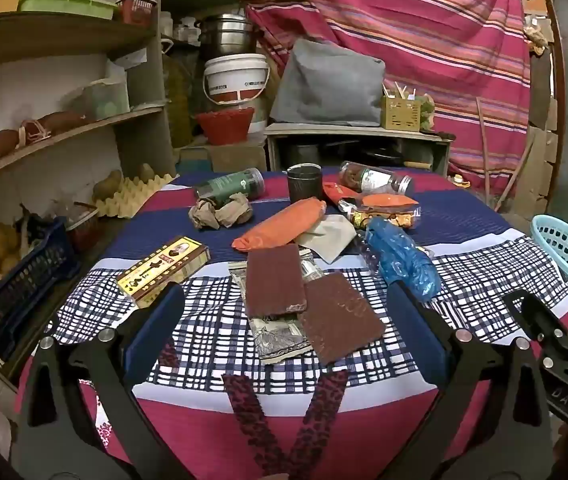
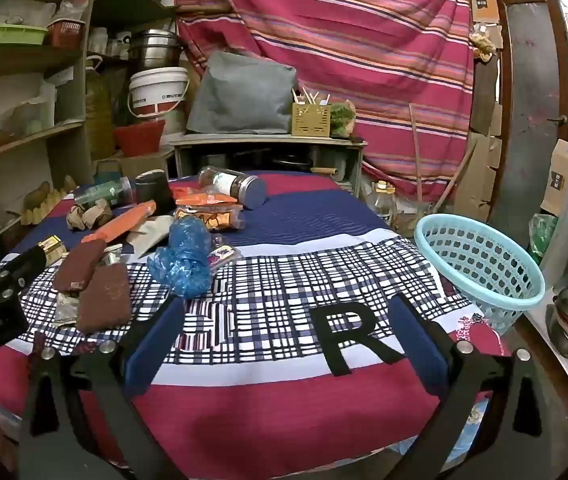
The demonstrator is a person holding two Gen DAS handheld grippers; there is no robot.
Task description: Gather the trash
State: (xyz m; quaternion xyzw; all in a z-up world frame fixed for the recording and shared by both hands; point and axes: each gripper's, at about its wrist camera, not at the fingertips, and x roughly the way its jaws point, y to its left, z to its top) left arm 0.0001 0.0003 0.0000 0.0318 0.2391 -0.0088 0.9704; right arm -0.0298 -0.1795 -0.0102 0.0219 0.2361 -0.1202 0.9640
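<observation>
Left hand-held gripper (image 1: 284, 332) hangs spread wide, empty, over two brown pads (image 1: 276, 280) at 12 o'clock on the bench (image 1: 484, 288); best to pinch one pad's edge.

Right hand-held gripper (image 2: 288, 336) gapes empty too; blue plastic bag (image 2: 184, 264) at 11 o'clock, turquoise basket (image 2: 480, 268) at 2 o'clock.

Left claw (image 1: 286, 320) hangs level, its 2 blue fingers (image 1: 156, 328) spread wide with nothing between them. Right claw (image 2: 288, 336) sits beside it, jaws just as wide and empty, both pointing forward.
</observation>
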